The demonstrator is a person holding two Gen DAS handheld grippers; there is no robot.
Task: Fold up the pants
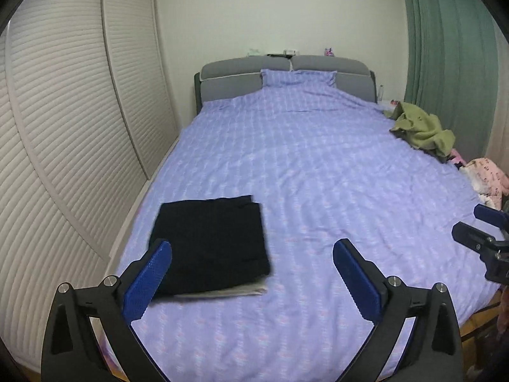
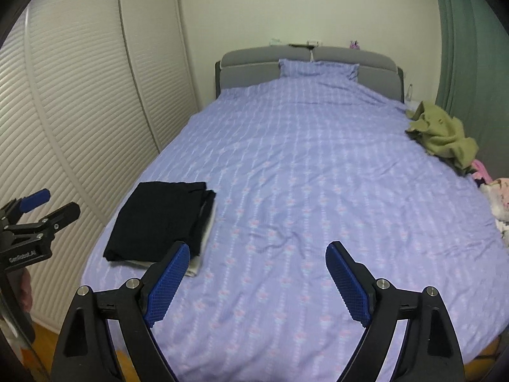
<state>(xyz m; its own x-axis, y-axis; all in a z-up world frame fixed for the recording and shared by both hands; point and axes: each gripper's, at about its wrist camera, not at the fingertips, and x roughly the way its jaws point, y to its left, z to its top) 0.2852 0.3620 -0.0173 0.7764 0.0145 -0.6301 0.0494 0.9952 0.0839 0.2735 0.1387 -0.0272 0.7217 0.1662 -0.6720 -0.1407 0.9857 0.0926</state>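
Black pants (image 1: 211,242) lie folded into a flat rectangle on the lilac bedspread (image 1: 318,172), near the bed's front left corner, on top of a folded pale garment (image 1: 229,292) whose edge peeks out. The same black pants (image 2: 159,219) show at the left of the right wrist view. My left gripper (image 1: 253,248) hovers above the bed, open, with nothing between its blue pads (image 1: 146,281). My right gripper (image 2: 257,251) is also open and holds nothing. Each gripper shows in the other's view: the right gripper (image 1: 469,222) at the right edge, the left gripper (image 2: 59,202) at the left edge.
A heap of olive cloth (image 1: 420,129) and pink patterned clothes (image 1: 486,180) lie along the bed's right edge. A lilac pillow (image 1: 299,78) rests against the grey headboard (image 1: 229,70). White slatted wardrobe doors (image 1: 63,127) run close along the left; a green curtain (image 1: 445,47) hangs on the right.
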